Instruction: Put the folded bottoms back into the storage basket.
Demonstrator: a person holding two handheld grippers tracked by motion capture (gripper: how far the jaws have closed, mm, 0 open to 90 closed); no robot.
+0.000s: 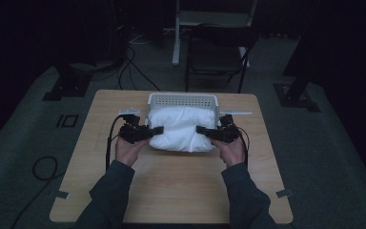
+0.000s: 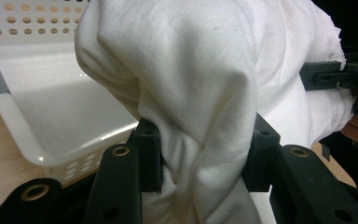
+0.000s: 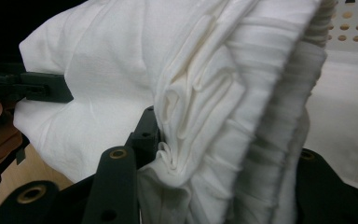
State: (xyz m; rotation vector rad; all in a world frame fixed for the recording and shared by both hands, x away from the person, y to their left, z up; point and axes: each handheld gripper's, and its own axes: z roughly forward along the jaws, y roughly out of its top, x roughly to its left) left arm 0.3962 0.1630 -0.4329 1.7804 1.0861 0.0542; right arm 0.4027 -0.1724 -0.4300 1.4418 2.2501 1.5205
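The left gripper is clamped on the left end of a bundle of white cloth; in the left gripper view its two black jaws pinch a thick fold of the fabric between them, with cloth bulging above and below the pads. The right gripper bites the opposite end the same way: in the right gripper view a stack of pleated layers is squeezed between its jaws, though the far jaw is mostly buried in fabric, so how deep the grip goes is hard to judge. Each gripper view also catches the other gripper farther off, gripping its side of the cloth.

The person's two hands sit behind the grippers, dark sleeves coming in from the near edge. The cloth is held between them over the front part of a white perforated basket, its near edge spilling past the basket's front rim towards the person. The basket's pale floor shows beneath the cloth. Everything stands on a light wooden table, and a dark chair stands on the floor beyond it in the dim room.
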